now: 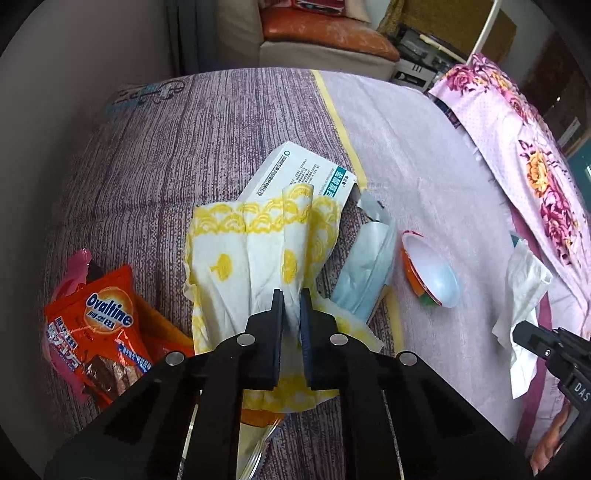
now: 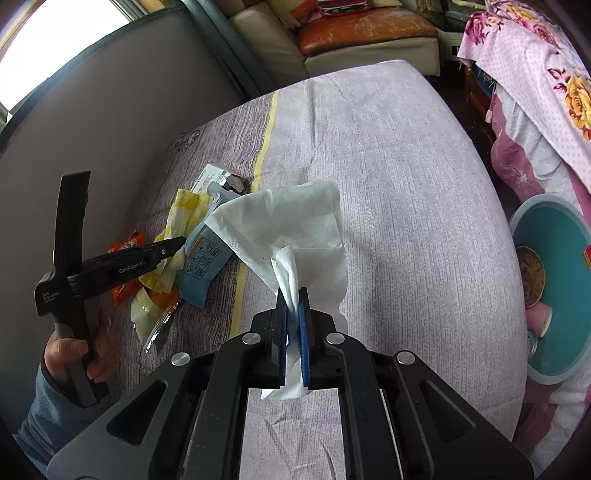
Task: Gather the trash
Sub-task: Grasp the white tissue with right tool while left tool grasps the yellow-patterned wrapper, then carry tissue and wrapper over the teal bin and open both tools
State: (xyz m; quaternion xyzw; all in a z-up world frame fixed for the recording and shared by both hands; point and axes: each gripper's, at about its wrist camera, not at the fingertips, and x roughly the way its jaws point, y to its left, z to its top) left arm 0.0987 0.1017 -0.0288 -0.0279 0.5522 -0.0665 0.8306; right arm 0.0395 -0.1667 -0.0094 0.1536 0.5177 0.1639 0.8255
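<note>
A yellow-printed napkin [image 1: 258, 254] is pinched by the left gripper [image 1: 291, 299], and a white tissue [image 2: 295, 229] by the right gripper [image 2: 294, 295]. Both are held raised off the bedspread [image 2: 406, 184], presumably for carrying to the teal bin [image 2: 554, 236] alongside.

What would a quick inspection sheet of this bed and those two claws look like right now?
Surface: purple bedspread, wrinkled.
Job's things: yellow-print napkin, white tissue, medicine box, Ovaltine wrapper, blue pouch, small cup on its side.
Clutter: teal bin beside the bed, holding some items.
Grippers: left claw pinching napkin; right claw pinching tissue.
Cables: nothing seen.
Surroundings: sofa, floral cloth.
</note>
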